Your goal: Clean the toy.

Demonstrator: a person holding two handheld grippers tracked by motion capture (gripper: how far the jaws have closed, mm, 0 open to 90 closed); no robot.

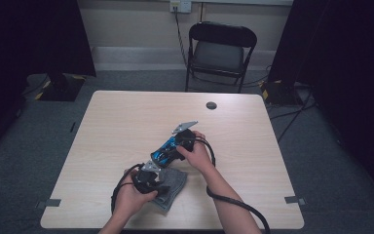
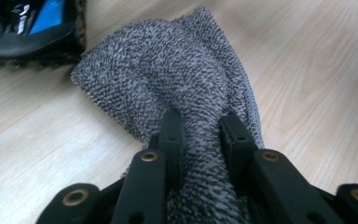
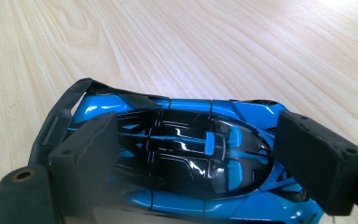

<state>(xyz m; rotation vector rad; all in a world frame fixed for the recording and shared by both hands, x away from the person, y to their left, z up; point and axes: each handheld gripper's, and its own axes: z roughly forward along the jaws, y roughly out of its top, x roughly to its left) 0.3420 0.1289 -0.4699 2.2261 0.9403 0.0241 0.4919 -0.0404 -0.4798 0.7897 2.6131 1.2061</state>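
A blue and black toy car (image 3: 186,140) lies lengthwise between the foam pads of my right gripper (image 3: 196,149), which is shut on it, one pad at the tail with the wing and one at the nose. From above, the car (image 1: 164,152) sits near the table's middle with the right gripper (image 1: 171,148) coming at it from the upper right. My left gripper (image 2: 200,121) is shut on a bunched fold of a grey knitted cloth (image 2: 177,70). That cloth (image 1: 175,181) rests on the table just below the car, with the left gripper (image 1: 159,187) at its left edge. Part of the car (image 2: 28,23) lies beyond the cloth.
The light wooden table (image 1: 126,122) has a small dark round disc (image 1: 211,105) near its far edge. A black folding chair (image 1: 221,48) stands behind the table. Thick cables trail from both grippers toward the front edge. Dark curtains flank both sides.
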